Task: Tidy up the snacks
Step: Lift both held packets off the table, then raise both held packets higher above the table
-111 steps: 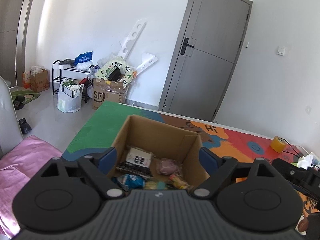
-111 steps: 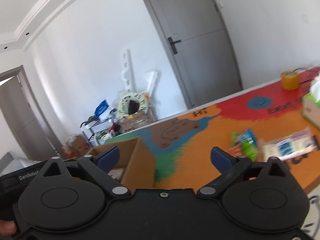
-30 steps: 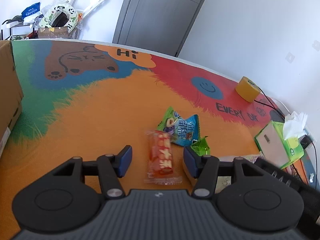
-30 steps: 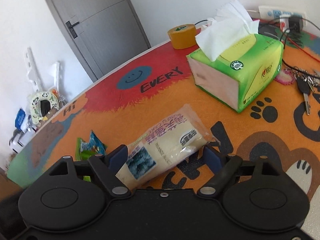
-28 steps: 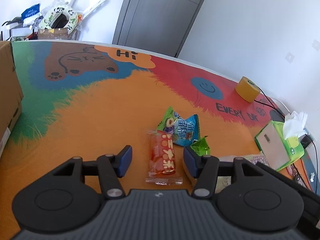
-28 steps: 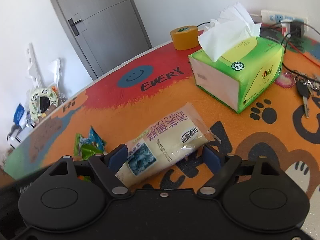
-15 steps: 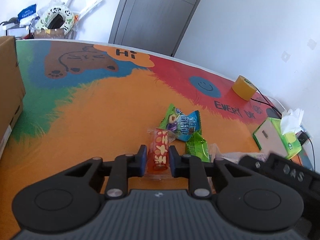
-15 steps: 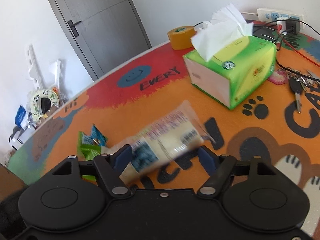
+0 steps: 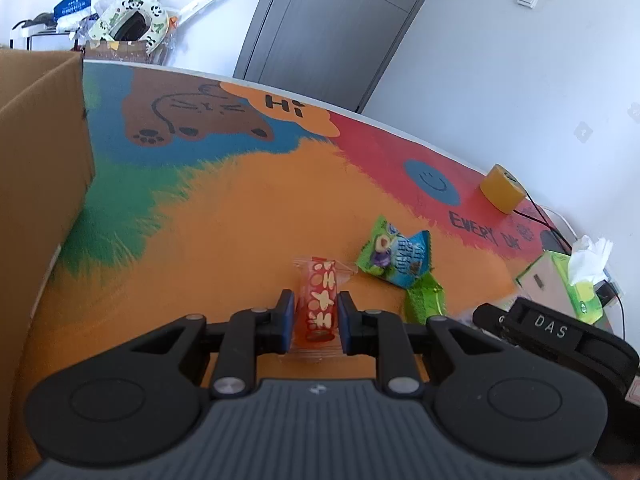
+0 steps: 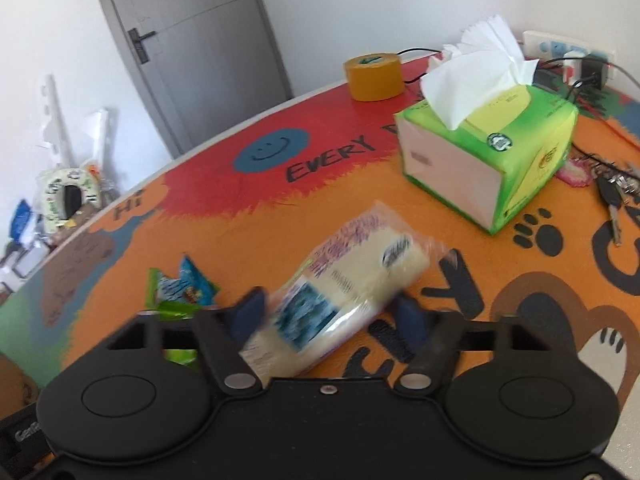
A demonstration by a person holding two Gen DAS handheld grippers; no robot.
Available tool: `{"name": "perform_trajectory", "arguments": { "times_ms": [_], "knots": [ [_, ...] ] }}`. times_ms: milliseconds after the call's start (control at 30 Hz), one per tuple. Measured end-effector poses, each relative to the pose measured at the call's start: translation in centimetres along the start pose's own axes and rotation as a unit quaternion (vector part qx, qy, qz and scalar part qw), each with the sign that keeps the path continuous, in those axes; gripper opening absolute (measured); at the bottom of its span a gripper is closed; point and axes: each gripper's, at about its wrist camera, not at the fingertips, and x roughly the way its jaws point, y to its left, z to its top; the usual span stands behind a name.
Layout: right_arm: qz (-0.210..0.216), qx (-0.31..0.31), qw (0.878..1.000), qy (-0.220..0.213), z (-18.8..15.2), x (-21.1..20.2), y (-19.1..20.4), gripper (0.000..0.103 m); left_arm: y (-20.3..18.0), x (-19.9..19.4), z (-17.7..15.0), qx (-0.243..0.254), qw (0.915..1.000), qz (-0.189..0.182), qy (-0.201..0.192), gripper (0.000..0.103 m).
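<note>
- Lying between both blue pads of the left gripper, the red snack packet, printed with pale shapes, is clamped just above the colourful mat.
- Motion blur smears the cream cake packet.
- Right gripper jaws are closing around it.

Open orange mat btwn tall brown cardboard box at left and green-blue snack packets. Right side crowded: green tissue box, yellow tape roll, keys.
</note>
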Motion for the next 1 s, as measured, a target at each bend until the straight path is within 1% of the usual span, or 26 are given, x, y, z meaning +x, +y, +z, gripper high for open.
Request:
{"name": "perform_trajectory", "arguments": {
  "times_ms": [33,133,233,400,467,567,633,667,700,733,867,933,1000],
  "knots": [
    [0.005,-0.003,1.000,-0.001,-0.1,-0.2,0.0,0.045,-0.1,-0.1,-0.1,0.001,1.0000,-0.001,0.001,0.021],
    [0.013,-0.013,1.000,-0.003,-0.6,-1.0,-0.1,0.041,-0.1,-0.5,-0.5,0.002,0.9999,-0.008,0.007,0.021],
    [0.021,-0.016,1.000,-0.002,-1.1,-1.9,-0.7,0.040,-0.1,-0.9,-0.9,0.004,0.9999,-0.010,0.010,0.020],
    [0.028,-0.028,0.999,-0.001,-2.5,-3.7,-1.3,0.040,0.4,-2.4,-1.6,0.001,0.9995,-0.007,0.029,0.021],
    [0.036,-0.028,0.999,0.004,-3.0,-4.3,-1.5,0.040,0.5,-3.1,-2.0,0.006,0.9996,-0.008,0.028,0.020],
    [0.045,-0.038,0.998,0.010,-3.8,-5.3,-1.8,0.041,0.7,-3.9,-2.5,0.008,0.9993,-0.008,0.036,0.021],
    [0.038,-0.042,0.998,0.014,-4.2,-6.0,-2.0,0.044,0.8,-4.4,-2.6,0.012,0.9991,-0.001,0.040,0.022],
    [0.030,-0.044,0.998,0.011,-4.3,-6.5,-2.1,0.047,1.0,-4.8,-2.6,0.011,0.9993,0.007,0.036,0.025],
    [0.021,-0.047,0.999,0.005,-4.3,-6.9,-2.2,0.052,1.0,-5.1,-2.6,0.014,0.9994,0.010,0.029,0.025],
    [0.012,-0.051,0.999,0.001,-4.4,-7.1,-2.3,0.056,0.9,-5.3,-2.5,0.018,0.9995,0.009,0.024,0.025],
    [0.002,-0.048,0.999,-0.005,-4.1,-7.2,-2.2,0.062,0.9,-5.1,-2.5,0.013,0.9996,0.004,0.024,0.027],
    [-0.011,-0.052,0.999,-0.012,-4.0,-7.0,-1.9,0.076,0.9,-4.9,-2.4,0.011,0.9998,0.002,0.017,0.028],
    [-0.023,-0.054,0.998,-0.016,-3.9,-6.5,-1.6,0.082,0.9,-4.7,-2.5,0.012,0.9999,0.000,0.012,0.028]
  ]
}}
